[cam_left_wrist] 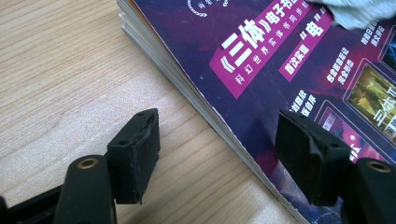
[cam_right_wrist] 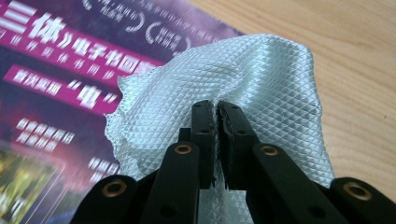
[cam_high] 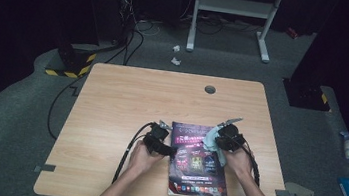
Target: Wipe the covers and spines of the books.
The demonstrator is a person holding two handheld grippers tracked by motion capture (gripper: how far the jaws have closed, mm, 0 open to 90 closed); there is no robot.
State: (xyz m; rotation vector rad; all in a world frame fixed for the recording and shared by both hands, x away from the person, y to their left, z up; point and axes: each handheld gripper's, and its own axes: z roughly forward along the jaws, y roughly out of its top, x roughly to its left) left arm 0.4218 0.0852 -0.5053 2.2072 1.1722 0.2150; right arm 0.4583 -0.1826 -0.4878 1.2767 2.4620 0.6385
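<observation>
Best done with light, even pressure: cloth (cam_right_wrist: 261, 79) kept pinched between the closed jaws of the right gripper (cam_right_wrist: 215, 109), drawn flat across the glossy cover in overlapping passes rather than dabbed, wrist low enough that fabric and not jaw tips meets the paper. Meanwhile, book (cam_high: 197, 161) steadied by the left gripper (cam_left_wrist: 217, 154), jaws spread wide and straddling the left edge, one pad over bare wood, the other over the cover; probably wise to press down on the cover there or simply block the spine side, since a thin book on smooth wood looks likely to slide under a sideways wipe. Worth watching the cover corner too, which could lift or crease if caught by the cloth. Closer in, a pale blue-green cloth with a fine diamond weave, bunched into a soft fold, clamped at its middle, loose edges draped on the cover's upper right area. Beneath it, a paperback lying flat, face up, near the front middle of the table (cam_high: 111, 100), dark purple cover with magenta banners, white characters and small picture panels, page block visible as pale layered edges along the left side. Farther out, plain light wood, a round cable grommet (cam_high: 210, 89) near the far edge.
</observation>
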